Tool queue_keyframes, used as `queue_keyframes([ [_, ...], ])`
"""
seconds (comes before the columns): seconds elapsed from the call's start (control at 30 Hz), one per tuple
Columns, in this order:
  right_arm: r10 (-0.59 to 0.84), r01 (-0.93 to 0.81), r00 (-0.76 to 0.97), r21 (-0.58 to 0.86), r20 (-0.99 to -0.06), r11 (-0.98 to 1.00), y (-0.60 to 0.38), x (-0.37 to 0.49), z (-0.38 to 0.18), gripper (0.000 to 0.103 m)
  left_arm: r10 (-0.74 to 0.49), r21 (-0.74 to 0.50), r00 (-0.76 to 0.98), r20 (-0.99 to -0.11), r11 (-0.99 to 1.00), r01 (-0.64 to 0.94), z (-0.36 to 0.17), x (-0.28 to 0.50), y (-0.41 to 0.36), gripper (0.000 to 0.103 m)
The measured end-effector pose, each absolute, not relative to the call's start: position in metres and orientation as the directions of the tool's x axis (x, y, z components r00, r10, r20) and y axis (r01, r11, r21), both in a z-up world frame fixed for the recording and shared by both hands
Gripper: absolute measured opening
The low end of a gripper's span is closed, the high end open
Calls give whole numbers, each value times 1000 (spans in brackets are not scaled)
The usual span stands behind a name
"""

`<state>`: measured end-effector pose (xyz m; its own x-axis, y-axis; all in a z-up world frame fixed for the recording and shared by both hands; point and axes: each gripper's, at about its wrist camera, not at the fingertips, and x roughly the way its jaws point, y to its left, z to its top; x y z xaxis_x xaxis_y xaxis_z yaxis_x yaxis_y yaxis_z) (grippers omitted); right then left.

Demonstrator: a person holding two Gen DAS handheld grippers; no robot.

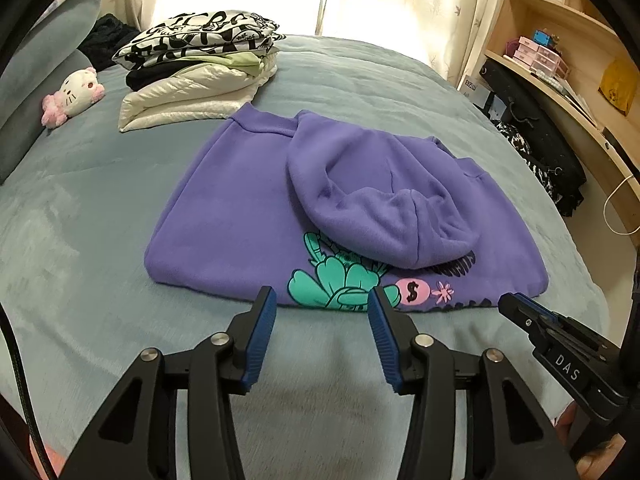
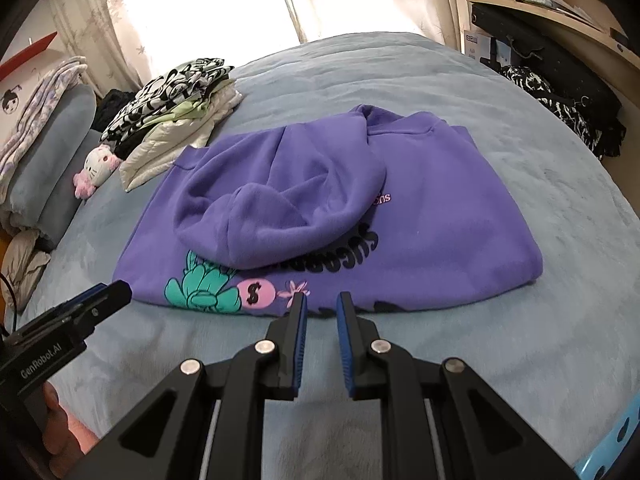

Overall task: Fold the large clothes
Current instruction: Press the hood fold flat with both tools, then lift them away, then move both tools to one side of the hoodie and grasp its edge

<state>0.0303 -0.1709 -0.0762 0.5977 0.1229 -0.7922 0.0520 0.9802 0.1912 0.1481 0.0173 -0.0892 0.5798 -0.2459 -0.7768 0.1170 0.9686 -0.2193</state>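
At 9 o'clock in the left wrist view we see a plush cat toy (image 1: 76, 94) lying on the blue bed (image 1: 100, 216), against a grey pillow (image 1: 36, 80). Just beside it, toward 11 o'clock, stands a stack of folded clothes (image 1: 196, 68), white padded pieces at the bottom and a black-and-white print on top.

At the centre lies the purple hoodie (image 1: 248, 208), folded into a rough rectangle, its hood (image 1: 372, 200) laid back over the body and partly covering a teal and pink print near the front edge. The stack's lowest piece is just beside the hoodie's far left corner.

At 6 o'clock our left gripper (image 1: 322, 300) hangs just short of the hoodie's near edge, its 2 blue-padded fingers spread wide with nothing between them. At 4 o'clock in the same view our right gripper (image 1: 508, 304) comes in from the side; in its own view (image 2: 322, 302) its fingers stand a narrow gap apart, holding nothing, at the hoodie's (image 2: 440, 216) front hem.

At 2 o'clock a wooden shelf (image 1: 560, 24) carries small pink boxes (image 1: 536, 56), and dark clothes (image 1: 548, 168) are heaped beside the bed.
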Motion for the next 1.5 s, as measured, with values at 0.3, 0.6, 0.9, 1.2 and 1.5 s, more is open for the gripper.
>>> queue_keyframes([
  [0.3, 136, -1, 580, 166, -803, 986, -154, 24, -79, 15, -299, -289, 546, -783, 951, 107, -100, 143, 34, 50],
  [0.6, 117, -25, 640, 131, -760, 991, -142, 28, -73, 15, -538, -584, 470, -700, 810, 56, -140, 158, 67, 69],
  [0.9, 148, -60, 666, 145, -731, 988, -129, 47, -79, 15, -647, -757, 461, -608, 647, -91, -202, 185, 95, 70],
  [1.2, 149, -72, 663, 136, -734, 988, -119, 80, -87, 15, -595, -754, 541, -594, 646, -118, -215, 242, 98, 70],
  [1.5, 126, -76, 700, 103, -703, 992, -106, 132, -84, 15, -550, -738, 600, -581, 667, -102, -210, 284, 103, 69],
])
